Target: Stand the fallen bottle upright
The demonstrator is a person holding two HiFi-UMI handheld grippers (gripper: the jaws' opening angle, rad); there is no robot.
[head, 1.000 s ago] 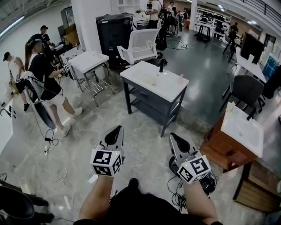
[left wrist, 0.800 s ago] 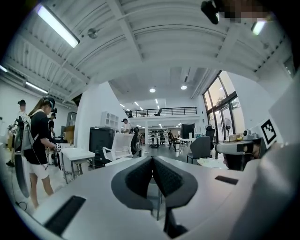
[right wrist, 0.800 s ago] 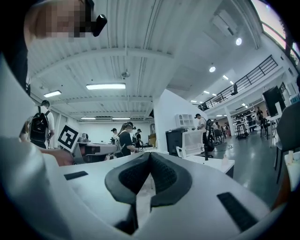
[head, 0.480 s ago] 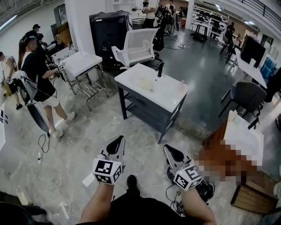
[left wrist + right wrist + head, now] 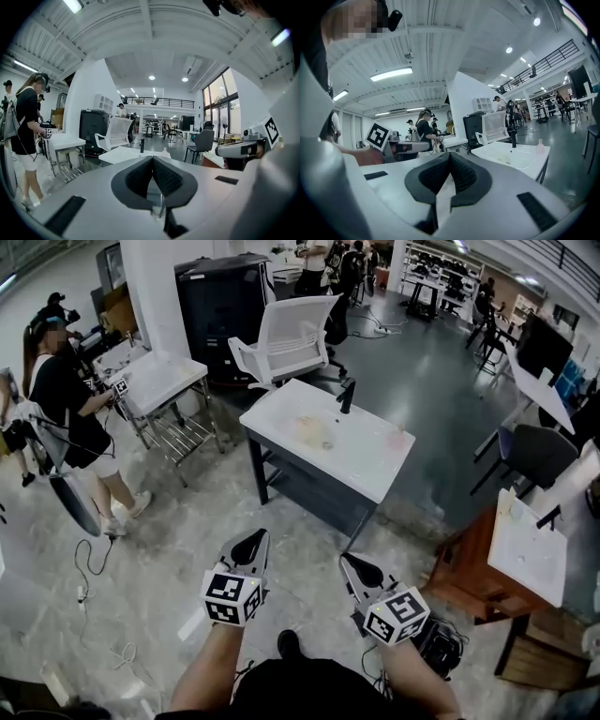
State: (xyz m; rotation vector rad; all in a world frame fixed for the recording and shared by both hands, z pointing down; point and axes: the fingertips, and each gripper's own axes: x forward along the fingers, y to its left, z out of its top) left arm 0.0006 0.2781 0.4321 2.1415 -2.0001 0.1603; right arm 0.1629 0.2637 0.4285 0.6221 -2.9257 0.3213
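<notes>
My left gripper [image 5: 249, 542] and right gripper [image 5: 354, 566] sit low, jaws pressed together, nothing held. Ahead, on the white table [image 5: 375, 474], a pale bottle [image 5: 314, 430] seems to lie flat mid-tabletop, too small to be sure. A dark bottle [image 5: 347, 397] stands upright at the far edge.

White-topped table [image 5: 281, 413] on dark frame, standing on grey floor [image 5: 178, 512]. On top: dark upright object [image 5: 347, 397] near far edge; small pale pink bottle [image 5: 397, 439] toward right edge, well apart from it; yellowish smear [image 5: 314, 427] mid-top. Loose cables [image 5: 94, 554] on floor at left.
</notes>
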